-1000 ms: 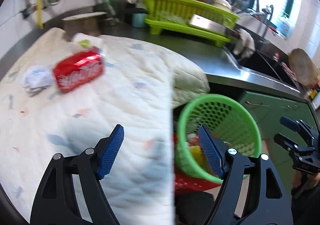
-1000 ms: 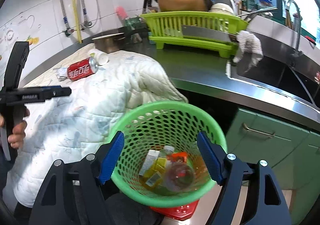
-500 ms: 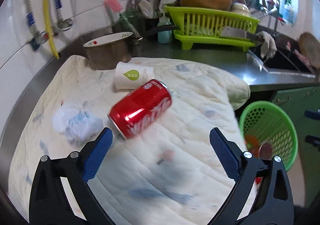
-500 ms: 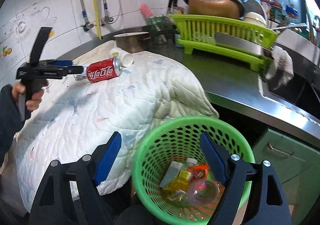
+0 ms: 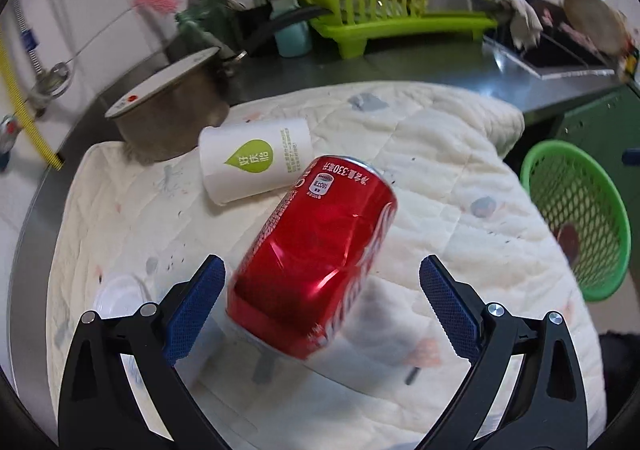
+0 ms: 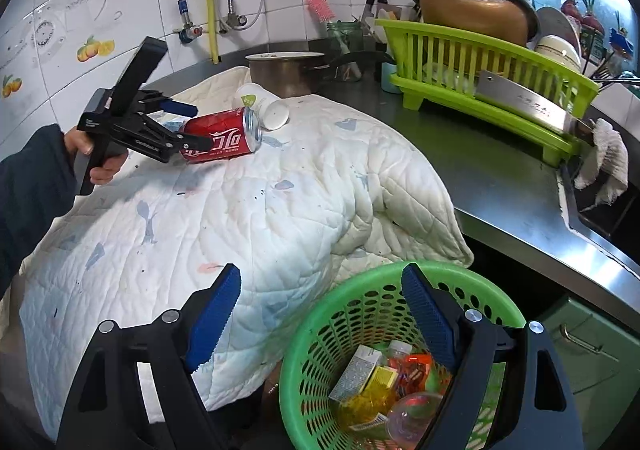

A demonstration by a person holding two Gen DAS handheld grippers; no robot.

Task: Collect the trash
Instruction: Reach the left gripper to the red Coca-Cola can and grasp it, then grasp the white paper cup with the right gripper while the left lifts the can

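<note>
Red cola can (image 5: 316, 254) lies on its side on the quilted cloth (image 5: 436, 153), tipped paper cup (image 5: 256, 161) touching its top end. Left gripper (image 5: 320, 306) straddles the can's base, jaws spread wide, pads clear, nothing gripped. Risks: can rolls on the soft cloth as the pads close; dented wall slips. Right gripper (image 6: 320, 318) is empty, jaws apart, over the green basket (image 6: 320, 354), well clear of the can.
</note>
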